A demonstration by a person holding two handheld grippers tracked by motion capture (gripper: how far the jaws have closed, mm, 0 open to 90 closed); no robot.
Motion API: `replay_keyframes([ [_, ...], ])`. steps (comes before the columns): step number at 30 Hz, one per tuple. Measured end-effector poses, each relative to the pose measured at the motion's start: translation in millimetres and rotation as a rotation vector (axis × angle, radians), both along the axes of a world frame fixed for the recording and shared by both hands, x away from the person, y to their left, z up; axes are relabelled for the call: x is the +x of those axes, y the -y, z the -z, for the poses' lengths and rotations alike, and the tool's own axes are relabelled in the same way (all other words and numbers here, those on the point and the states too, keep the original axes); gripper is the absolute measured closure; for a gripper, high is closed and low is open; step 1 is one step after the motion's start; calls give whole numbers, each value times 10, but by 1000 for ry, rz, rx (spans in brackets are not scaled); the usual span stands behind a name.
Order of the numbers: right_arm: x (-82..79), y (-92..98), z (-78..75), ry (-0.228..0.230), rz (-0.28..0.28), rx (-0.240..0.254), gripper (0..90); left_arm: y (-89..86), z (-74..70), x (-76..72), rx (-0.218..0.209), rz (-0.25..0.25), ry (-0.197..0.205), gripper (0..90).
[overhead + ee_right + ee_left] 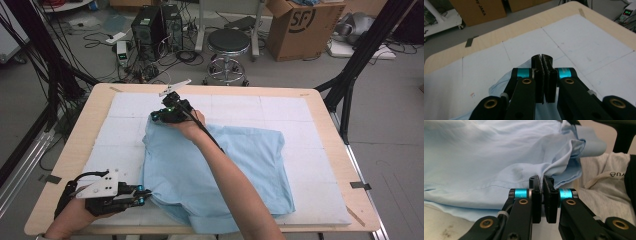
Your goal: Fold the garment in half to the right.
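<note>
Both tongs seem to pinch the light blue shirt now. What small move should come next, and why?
Probably lift both together and carry the left edge across. The left tongs are shut on the light blue cotton shirt at its near left edge, the right tongs on its far corner, and the shirt lies half folded on the white mat.

Light blue shirt [220, 165], white gridded mat [305, 125], pale wood table [85, 125], black grippers with cyan bands.
</note>
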State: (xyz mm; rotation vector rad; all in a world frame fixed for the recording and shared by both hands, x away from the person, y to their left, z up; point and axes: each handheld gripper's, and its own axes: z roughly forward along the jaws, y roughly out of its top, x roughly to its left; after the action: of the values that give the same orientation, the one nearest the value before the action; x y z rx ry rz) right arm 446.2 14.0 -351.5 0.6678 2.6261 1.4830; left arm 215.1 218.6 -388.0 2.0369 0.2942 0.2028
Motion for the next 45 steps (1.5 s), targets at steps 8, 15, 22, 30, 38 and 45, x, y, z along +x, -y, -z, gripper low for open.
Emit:
replay_keyframes([
  [8,-33,22,-134,22,7,72,890,-13,-174,-58,-18,-8,34,863],
  [15,-34,138,-238,29,10,77,890,129,-254,-65,-75,22,56,863],
  [22,-34,413,-419,53,26,91,890,414,-388,19,-130,83,84,863],
  [30,-61,782,-623,84,31,101,891,796,-528,119,-170,146,101,863],
  [38,-93,1224,-787,117,76,115,891,1185,-615,167,-210,172,127,863],
  [45,-140,1592,-816,124,110,121,891,1594,-552,221,-199,202,123,862],
])
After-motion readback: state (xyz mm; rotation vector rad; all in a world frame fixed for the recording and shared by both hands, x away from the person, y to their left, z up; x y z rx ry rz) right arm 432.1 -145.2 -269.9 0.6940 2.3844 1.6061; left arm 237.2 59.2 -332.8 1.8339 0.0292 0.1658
